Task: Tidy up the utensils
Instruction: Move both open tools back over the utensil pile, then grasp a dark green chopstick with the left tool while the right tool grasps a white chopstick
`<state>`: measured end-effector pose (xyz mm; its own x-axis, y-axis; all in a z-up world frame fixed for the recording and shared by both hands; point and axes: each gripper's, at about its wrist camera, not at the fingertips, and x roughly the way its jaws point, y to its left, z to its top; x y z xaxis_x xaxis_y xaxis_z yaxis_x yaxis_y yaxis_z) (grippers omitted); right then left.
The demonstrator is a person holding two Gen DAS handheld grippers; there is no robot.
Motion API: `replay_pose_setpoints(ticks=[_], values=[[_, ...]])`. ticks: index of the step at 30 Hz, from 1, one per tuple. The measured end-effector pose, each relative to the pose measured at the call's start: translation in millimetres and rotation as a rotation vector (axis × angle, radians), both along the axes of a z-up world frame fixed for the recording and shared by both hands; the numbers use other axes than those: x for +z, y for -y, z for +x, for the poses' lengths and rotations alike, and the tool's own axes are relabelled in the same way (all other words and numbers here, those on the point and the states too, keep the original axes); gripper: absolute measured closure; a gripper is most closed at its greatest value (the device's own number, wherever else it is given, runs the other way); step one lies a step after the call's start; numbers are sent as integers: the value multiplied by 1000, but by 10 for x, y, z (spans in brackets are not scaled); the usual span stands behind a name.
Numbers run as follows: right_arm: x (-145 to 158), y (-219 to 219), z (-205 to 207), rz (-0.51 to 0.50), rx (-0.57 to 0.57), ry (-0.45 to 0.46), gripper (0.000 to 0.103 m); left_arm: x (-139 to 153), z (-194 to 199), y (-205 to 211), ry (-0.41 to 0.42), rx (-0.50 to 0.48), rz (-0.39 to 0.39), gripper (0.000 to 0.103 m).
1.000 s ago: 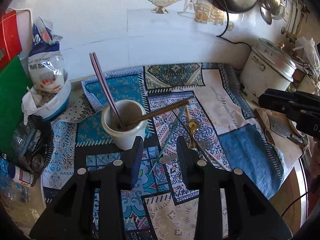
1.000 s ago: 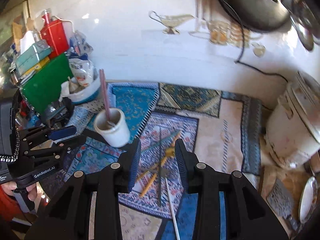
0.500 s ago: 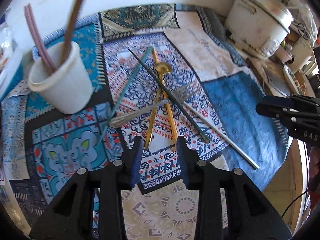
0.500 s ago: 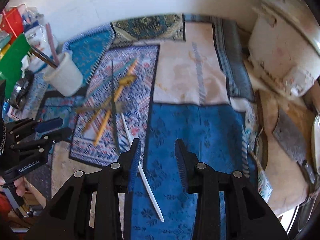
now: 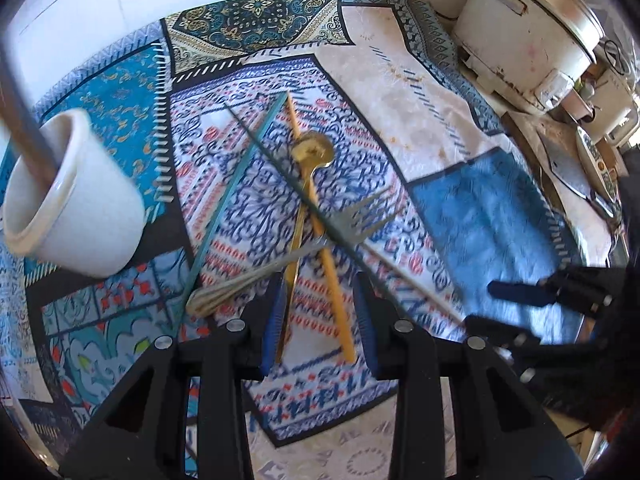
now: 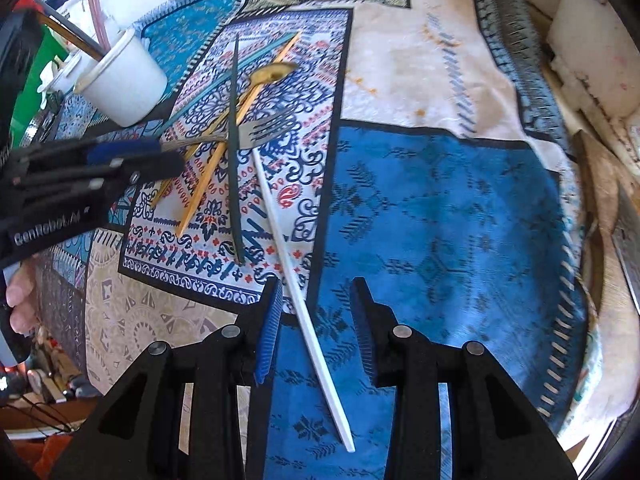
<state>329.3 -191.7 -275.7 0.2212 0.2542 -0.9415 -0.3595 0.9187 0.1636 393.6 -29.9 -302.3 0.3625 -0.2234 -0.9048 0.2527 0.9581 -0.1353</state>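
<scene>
Left wrist view: left gripper open, nothing pinched, hovering over handle ends of gold spoon and yellow chopstick. Utensils lying crossed in a pile on patterned cloth: fork, dark chopstick, teal chopstick. White cup left of pile, brown stick standing in it. Rice cooker top right. Right gripper visible at right edge, low over blue patch.

Right wrist view: right gripper jaws apart, straddling white chopstick, pads not touching it. Chopstick flat on cloth, far end meeting fork. Cup top left, sticks inside. Left gripper at left, over pile, hand below it.
</scene>
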Motion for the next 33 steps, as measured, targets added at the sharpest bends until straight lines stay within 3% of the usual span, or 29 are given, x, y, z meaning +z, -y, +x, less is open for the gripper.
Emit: replay_pose_setpoints(ticks=[4, 6, 15, 19, 24, 30, 33], values=[[-63, -20, 25, 8, 24, -30, 81, -34, 202, 98, -3, 29, -20, 72], [-56, -51, 4, 5, 47, -21, 82, -48, 298, 121, -7, 49, -24, 78], [-49, -150, -49, -15, 103, 12, 86, -122, 576, 45, -36, 155, -43, 82], [-46, -164, 12, -2, 94, 11, 94, -199, 638, 51, -72, 171, -53, 88], [-43, -66, 161, 25, 50, -3, 95, -255, 700, -8, -96, 210, -89, 95], [30, 158, 252, 37, -6, 5, 98, -235, 616, -25, -100, 190, -103, 98], [21, 261, 277, -13, -35, 19, 100, -194, 503, -64, -106, 179, -115, 98]])
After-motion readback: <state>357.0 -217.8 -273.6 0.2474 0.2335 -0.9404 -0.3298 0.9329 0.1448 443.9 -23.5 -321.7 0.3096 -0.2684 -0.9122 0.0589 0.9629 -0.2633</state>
